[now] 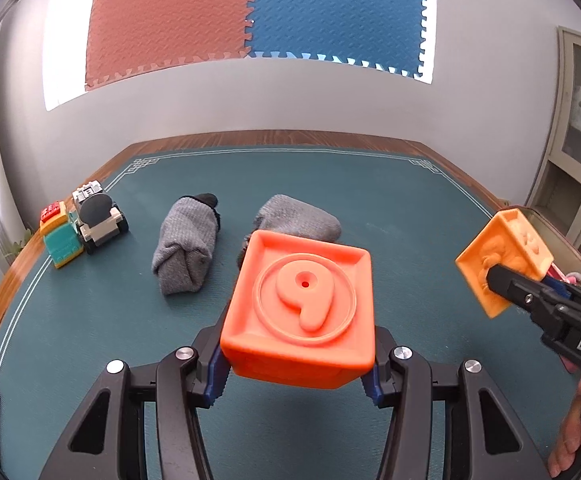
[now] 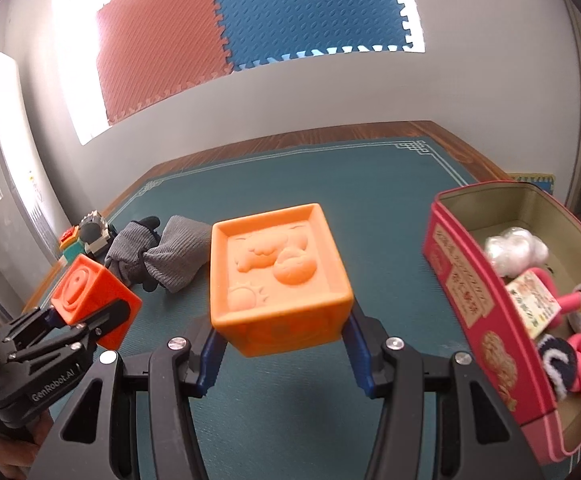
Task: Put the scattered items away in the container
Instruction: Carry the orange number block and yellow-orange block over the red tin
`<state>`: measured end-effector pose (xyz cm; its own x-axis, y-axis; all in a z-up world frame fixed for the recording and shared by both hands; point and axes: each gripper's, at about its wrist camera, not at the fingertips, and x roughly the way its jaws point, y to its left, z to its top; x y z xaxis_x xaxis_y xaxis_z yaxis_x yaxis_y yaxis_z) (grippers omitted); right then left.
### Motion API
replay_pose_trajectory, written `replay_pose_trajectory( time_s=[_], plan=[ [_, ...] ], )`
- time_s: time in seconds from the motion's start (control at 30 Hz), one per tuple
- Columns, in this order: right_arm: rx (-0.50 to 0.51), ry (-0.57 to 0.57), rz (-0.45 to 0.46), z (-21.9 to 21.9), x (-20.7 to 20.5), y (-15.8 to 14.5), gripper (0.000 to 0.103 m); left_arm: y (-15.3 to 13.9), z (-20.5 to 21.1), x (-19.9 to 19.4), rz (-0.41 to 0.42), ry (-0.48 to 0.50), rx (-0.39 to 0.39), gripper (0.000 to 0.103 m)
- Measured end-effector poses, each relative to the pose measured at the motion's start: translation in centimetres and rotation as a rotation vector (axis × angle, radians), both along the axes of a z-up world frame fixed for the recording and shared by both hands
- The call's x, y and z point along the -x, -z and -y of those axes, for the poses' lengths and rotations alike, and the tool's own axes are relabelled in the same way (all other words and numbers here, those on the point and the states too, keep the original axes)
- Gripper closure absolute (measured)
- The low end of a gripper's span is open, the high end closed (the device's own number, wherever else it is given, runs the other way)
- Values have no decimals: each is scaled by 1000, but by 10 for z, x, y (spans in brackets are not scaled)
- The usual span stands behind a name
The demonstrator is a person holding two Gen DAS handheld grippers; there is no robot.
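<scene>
Rubbery embossed cubes, gripper-clamped

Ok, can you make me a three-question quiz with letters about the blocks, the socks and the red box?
1. Where is the red tin?
A. right of the light orange block
B. beside the toy trucks
C. on the wall

2. How many grey socks lie on the mat?
A. one
B. two
C. four

3. What is the left gripper doing?
A. hanging open
B. holding a sock
C. holding the dark orange block

Answers:
1 A, the tin stands at the right in the right wrist view.
2 B, two lie side by side.
3 C, its fingers clamp the block's sides.
</scene>
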<state>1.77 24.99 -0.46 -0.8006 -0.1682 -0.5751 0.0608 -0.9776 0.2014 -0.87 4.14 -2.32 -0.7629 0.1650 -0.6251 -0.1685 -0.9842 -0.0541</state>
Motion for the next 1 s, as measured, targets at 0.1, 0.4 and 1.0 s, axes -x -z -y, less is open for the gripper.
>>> replay_pose_trajectory(
  time_s=[0.1, 0.4, 1.0],
  plan=[
    [14, 18, -10, -11, -8, -2, 46, 0, -9, -3, 3, 10, 7, 49],
    [62, 89, -79, -53, -39, -16, 46, -3, -44, -9, 16, 66, 21, 49],
    [40, 380, -155, -174, -83, -41, 46, -12, -137, -21, 26, 242, 44, 49]
  ],
)
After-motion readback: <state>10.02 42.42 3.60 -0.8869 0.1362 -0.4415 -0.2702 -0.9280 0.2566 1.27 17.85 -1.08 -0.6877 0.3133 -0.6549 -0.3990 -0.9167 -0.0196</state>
